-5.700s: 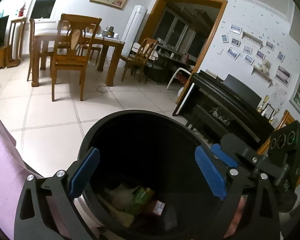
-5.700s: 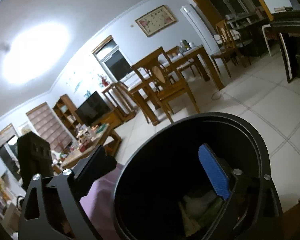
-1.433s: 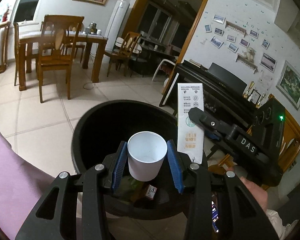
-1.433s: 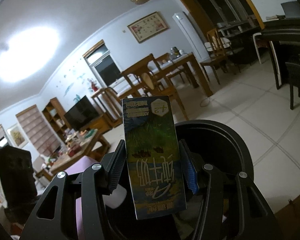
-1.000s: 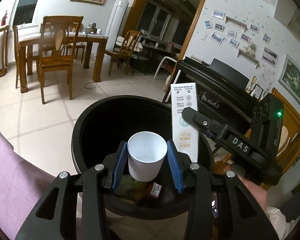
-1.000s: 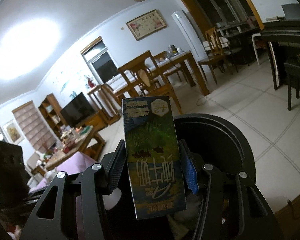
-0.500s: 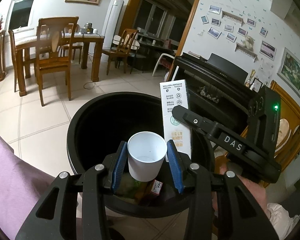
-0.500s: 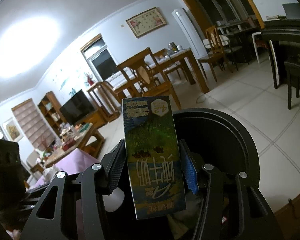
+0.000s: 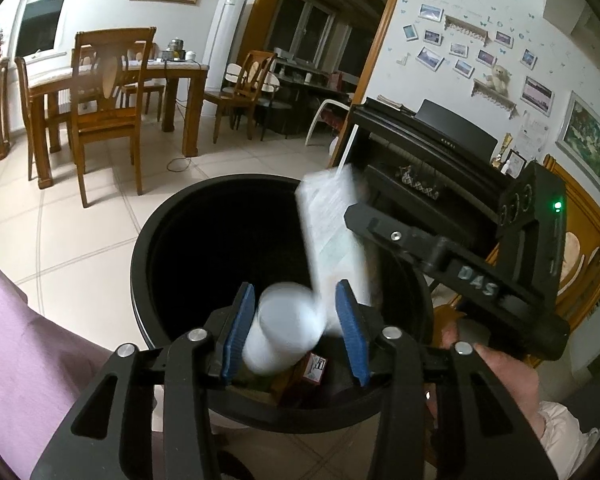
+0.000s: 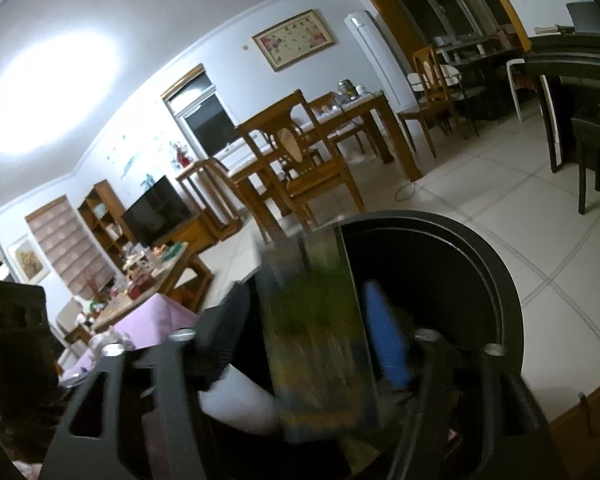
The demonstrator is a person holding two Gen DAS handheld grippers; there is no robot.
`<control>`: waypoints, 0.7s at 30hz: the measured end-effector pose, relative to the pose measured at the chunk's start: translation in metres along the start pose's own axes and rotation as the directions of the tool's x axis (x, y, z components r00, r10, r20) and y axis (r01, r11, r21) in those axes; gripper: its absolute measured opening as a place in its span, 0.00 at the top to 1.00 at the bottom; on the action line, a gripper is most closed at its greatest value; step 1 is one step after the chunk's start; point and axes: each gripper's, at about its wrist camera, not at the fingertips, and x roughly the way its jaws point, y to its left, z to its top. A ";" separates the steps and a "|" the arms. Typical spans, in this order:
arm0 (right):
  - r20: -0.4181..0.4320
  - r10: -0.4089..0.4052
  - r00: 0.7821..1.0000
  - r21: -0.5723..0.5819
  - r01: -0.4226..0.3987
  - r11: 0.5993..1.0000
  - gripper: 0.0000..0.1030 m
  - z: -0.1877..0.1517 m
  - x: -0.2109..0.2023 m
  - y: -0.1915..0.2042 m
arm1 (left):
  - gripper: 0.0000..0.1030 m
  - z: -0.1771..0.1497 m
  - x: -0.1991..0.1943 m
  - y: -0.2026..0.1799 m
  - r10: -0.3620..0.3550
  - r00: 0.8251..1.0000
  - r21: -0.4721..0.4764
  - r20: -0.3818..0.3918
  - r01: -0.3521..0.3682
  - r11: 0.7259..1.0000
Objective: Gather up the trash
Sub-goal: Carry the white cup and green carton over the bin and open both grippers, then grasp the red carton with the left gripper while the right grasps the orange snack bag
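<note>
While the left gripper (image 9: 296, 330) hangs over the black bin (image 9: 148, 280) in the left wrist view, its blue pads (image 9: 239, 332) stand apart, the jaws having just been opening, and the white paper cup (image 9: 282, 330) sits blurred between them, tipped, with a clear gap on its right side — released, not pinched! Beside it, a pale carton (image 9: 332, 232) is smeared with motion above the bin's mouth, just ahead of the right gripper (image 9: 364, 220), whose black finger reaches in from the right with a hand (image 9: 496, 372) behind it. Down in the bin, wrappers and a small red box (image 9: 314, 366) lie at the bottom. Over to the right wrist view: the right gripper (image 10: 300, 328) has also just been opening, fingers spread, and the carton (image 10: 320, 340), green and dark on this face, streaks between the blue pad (image 10: 384, 340) and the black finger, over the bin (image 10: 500, 280). The cup (image 10: 240, 400) shows white at lower left, by the left gripper's body (image 10: 12, 340).
</note>
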 end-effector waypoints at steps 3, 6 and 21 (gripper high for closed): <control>0.022 0.016 1.000 0.003 -0.016 1.000 0.18 -0.009 -0.002 -0.002 | 0.17 -0.001 -0.005 0.000 0.037 0.999 0.004 0.036 -0.037 0.999; 0.046 0.019 0.999 -0.002 -0.019 1.000 0.08 -0.015 -0.008 -0.001 | 0.15 0.000 -0.008 -0.001 0.042 0.998 0.015 0.046 -0.043 0.999; 0.030 0.033 0.999 0.034 -0.034 0.999 0.05 -0.009 -0.046 0.015 | 0.05 -0.008 -0.025 0.003 0.117 0.993 0.033 -0.010 -0.117 0.993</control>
